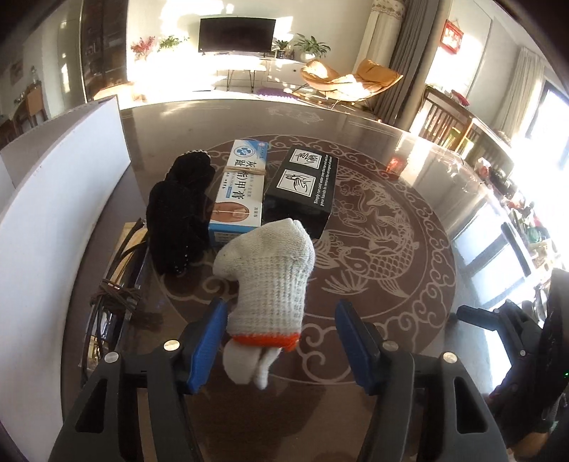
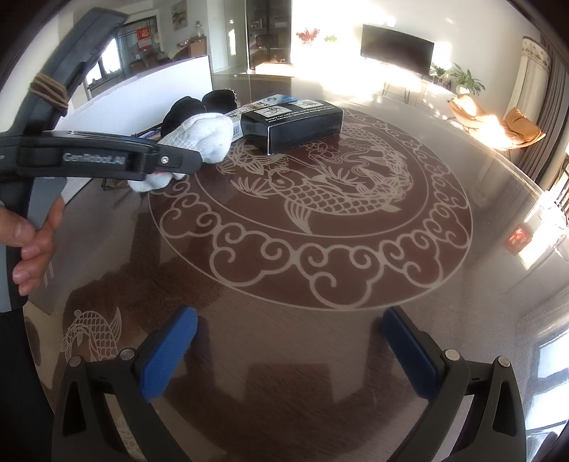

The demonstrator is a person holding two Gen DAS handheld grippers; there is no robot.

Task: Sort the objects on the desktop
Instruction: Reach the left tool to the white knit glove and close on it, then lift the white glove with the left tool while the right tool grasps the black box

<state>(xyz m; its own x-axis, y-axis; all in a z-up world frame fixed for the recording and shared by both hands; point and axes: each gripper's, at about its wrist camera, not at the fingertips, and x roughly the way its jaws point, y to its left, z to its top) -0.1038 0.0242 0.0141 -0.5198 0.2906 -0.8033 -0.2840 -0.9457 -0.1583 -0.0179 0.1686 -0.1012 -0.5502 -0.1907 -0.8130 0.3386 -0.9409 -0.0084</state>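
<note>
Straddling white knit glove [image 1: 272, 280], left gripper [image 1: 281, 341] spread wide, empty; glove's long axis runs straight ahead; right gripper [image 2: 290, 352] released, farther off.

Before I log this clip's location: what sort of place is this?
Most likely a home living room: a black flat-screen television on a low stand, an orange lounge chair by grey curtains, and a glossy round brown table with a white koi pattern.

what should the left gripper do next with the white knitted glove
Probably close the left gripper: its jaws stand open around the orange-cuffed white knitted glove, the left blue pad near the cuff, the right apart. The right gripper hangs open over bare table.
</note>
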